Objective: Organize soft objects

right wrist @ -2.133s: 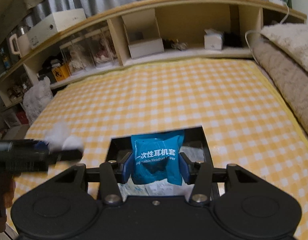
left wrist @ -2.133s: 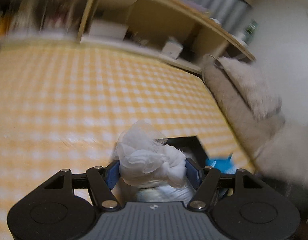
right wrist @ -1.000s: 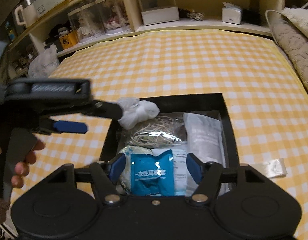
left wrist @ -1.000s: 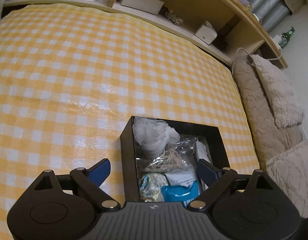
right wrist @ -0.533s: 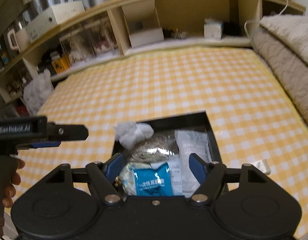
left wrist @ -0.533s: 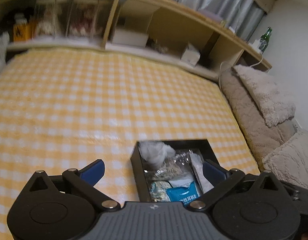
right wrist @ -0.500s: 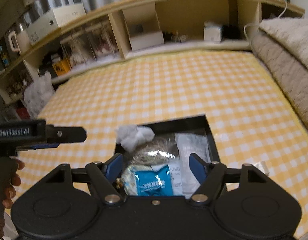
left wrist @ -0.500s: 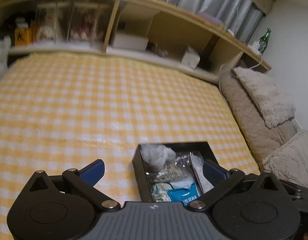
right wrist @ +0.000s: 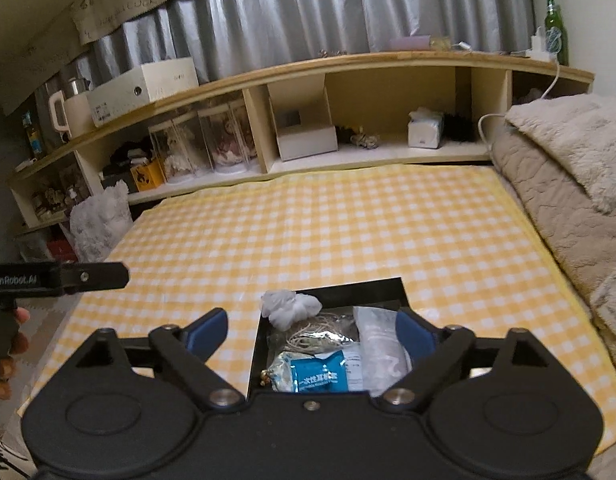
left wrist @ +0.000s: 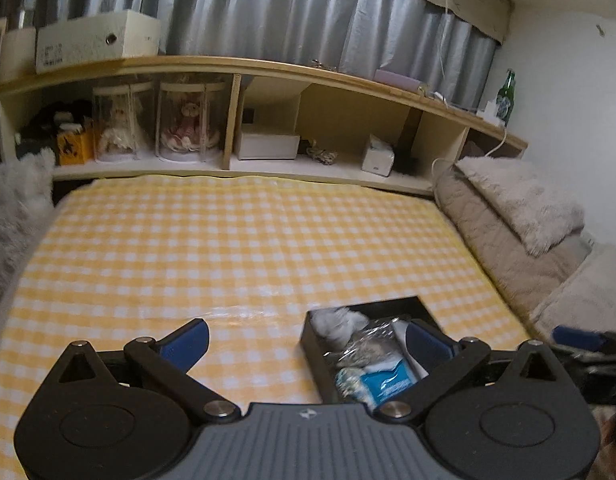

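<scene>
A black box lies on the yellow checked cloth and holds several soft packets. In its far left corner rests a white crumpled wad. Beside it lie a clear bag of string, a blue packet and a white pouch. My right gripper hangs above the box, its jaws opening, nothing pressed between them. My left gripper stands open and empty, raised to the left of the box; its arm shows at the left edge of the right wrist view.
A wooden shelf with boxes, jars and a tissue box runs along the far side. Beige cushions line the right edge of the cloth. A white fluffy thing stands off the left corner. A hand grips the left tool.
Both grippers have let go of their items into the box, opened wide, and lifted up and back, so the box looks smaller and the shelf and curtain fill more of each view.
</scene>
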{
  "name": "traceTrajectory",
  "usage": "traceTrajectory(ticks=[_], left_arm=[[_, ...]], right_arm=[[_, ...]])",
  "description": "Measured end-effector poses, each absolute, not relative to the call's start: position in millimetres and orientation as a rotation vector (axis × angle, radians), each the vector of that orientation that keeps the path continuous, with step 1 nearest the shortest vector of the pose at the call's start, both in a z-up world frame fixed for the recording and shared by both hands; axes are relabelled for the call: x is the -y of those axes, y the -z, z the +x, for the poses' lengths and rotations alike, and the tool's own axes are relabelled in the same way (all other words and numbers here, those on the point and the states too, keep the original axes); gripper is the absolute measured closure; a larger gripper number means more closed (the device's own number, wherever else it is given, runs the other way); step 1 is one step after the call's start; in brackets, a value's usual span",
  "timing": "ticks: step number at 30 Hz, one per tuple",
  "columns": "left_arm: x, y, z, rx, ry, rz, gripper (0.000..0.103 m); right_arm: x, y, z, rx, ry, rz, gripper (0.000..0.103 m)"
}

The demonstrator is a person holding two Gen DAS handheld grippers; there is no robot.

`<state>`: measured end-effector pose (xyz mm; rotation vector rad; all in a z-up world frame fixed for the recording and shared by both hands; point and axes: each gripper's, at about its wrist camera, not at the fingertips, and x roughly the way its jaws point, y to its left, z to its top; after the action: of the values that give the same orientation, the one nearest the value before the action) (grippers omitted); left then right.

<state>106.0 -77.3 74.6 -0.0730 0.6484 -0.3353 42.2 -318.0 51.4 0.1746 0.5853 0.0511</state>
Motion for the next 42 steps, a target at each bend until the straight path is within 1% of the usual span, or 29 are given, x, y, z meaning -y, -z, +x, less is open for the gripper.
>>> traceTrajectory(ticks=[8,14,28,42], left_arm=[[75.1,-59.4,74.8,-0.626,0.356,-0.05,0.0],[79.7,-46.3,52.2,-0.572,0.317,0.03,0.0],[76.9,-26.5,22.9,-0.511,0.274,0.066,0.0],[72.2,-22.0,15.9,-0.508,0.272,0.049,0.0]], right_arm=[[321.4,-39.2,5.2,-0.575,-0.001,0.152,0.004],[317.7,-33.4,-16.4,-0.54,0.016,0.141,0.0],[305.3,-21.3,-41.1,-0.469,0.06,0.088,0.0],[301.9,-12.1,-42.6,-0.467,0.066,0.078,0.0]])
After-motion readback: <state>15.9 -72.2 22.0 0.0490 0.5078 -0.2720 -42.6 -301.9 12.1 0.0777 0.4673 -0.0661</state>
